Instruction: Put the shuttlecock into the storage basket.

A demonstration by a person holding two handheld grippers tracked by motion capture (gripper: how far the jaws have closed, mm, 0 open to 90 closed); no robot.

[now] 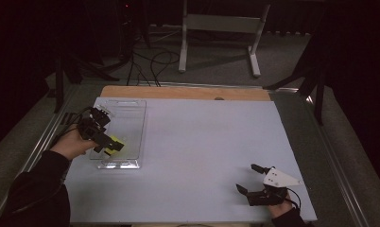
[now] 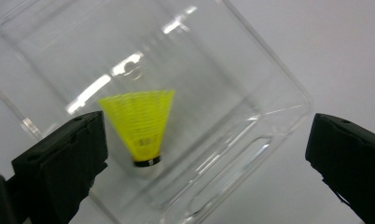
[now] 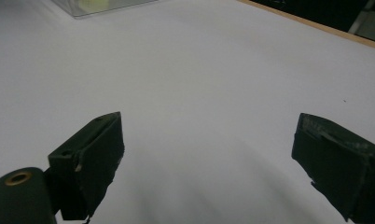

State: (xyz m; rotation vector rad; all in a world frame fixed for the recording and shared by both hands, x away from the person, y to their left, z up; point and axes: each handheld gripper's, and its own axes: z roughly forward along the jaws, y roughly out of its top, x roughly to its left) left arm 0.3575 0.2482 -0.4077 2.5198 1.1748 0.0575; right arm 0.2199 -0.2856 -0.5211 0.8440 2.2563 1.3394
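A yellow shuttlecock with a dark band at its base lies inside a clear plastic tray. In the high view that tray sits at the table's left side, with the shuttlecock near its front end. My left gripper hovers over the tray, and in its own view the left gripper is open, both jaws wide apart and touching nothing. At the front right my right gripper rests low over the bare white surface. Seen from its own camera, the right gripper is open and empty.
The white tabletop has a wooden strip along its back edge. Behind the table stand a white frame and loose cables on the floor. The tray's corner peeks in at the top of the right gripper view.
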